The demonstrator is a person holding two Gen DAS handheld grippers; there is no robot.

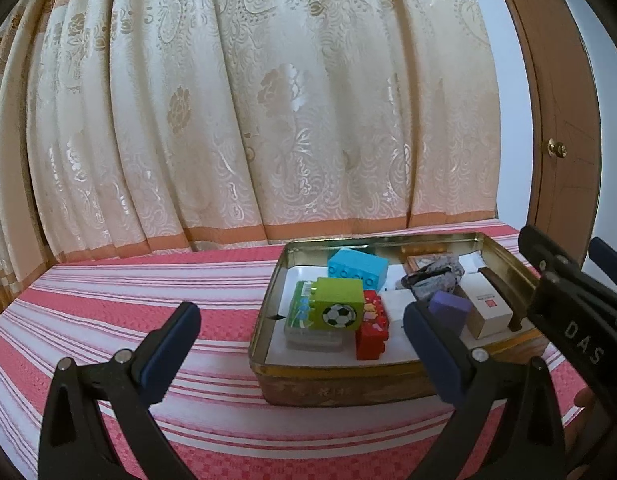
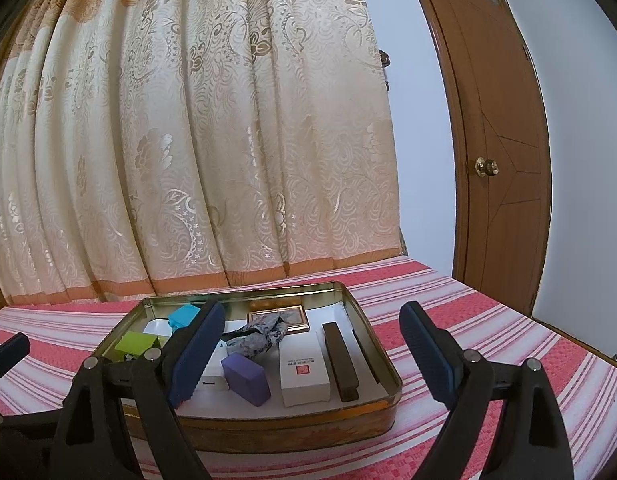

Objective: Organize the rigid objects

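A shallow gold-rimmed metal tin with rounded corners sits open on a bed covered in a red-and-white striped cloth, in front of a cream floral curtain. Inside the tin, toward its left side, lie a blue studded toy brick, a green block with a football print and a red studded brick. Near the tin's middle rest a small purple box and a crumpled dark patterned wrapper. Toward its right side stand a white carton with a red mark and a long dark brown bar.

The left gripper hovers before the tin's near left corner, jaws spread wide, nothing between them. The right gripper hangs over the tin's near wall, jaws likewise wide apart and gripping nothing. A brown wooden door stands right of the tin.
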